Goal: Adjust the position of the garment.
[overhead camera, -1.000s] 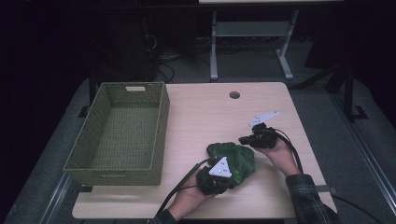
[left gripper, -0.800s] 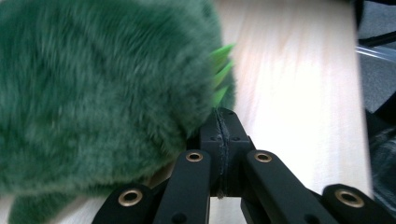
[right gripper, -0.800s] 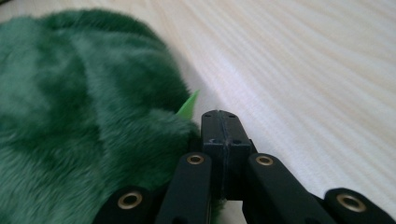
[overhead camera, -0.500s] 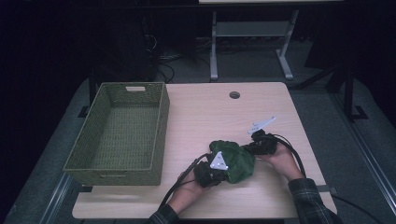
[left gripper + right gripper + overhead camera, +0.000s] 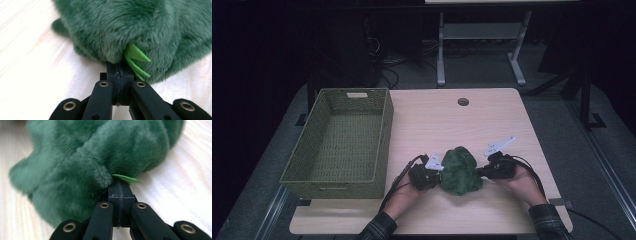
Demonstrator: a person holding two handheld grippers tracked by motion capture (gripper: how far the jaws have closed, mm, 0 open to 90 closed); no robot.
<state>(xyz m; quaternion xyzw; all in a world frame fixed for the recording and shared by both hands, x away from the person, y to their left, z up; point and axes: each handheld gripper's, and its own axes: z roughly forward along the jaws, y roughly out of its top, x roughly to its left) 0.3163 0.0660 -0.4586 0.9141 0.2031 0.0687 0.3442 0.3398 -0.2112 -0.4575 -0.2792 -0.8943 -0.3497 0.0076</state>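
Hands at the near edge of a pale wooden counter (image 5: 432, 120) work one green plush toy (image 5: 460, 171) with two handheld grippers. The toy, a soft heap of dark green fur, lies on the counter's front half, right of one woven green basket (image 5: 382, 131) and well apart from it. The left gripper (image 5: 430, 176) meets the toy from its left side, the right gripper (image 5: 484, 172) from its right, so the single toy sits between the two tools.

In the left gripper view, the two black jaws are pressed flat together, their tips pushed into the fur, with three thin bright green spikes (image 5: 136, 65) of the toy fanning out just beside them. Whether fabric is pinched between those tips cannot be told, since the fur covers them. In the right gripper view, the two jaws are likewise closed tight against each other, their tips buried under a fold of fur, and one flat bright green tab (image 5: 126, 179) juts out just above them; again, a pinch of cloth cannot be confirmed.

Each gripper carries one grey three-cornered plate on top and one black cable trailing toward the person. Two plaid sleeves enter from the bottom of the high view. One round cable hole (image 5: 463, 102) marks the counter's far side, and the basket stands with nothing inside.
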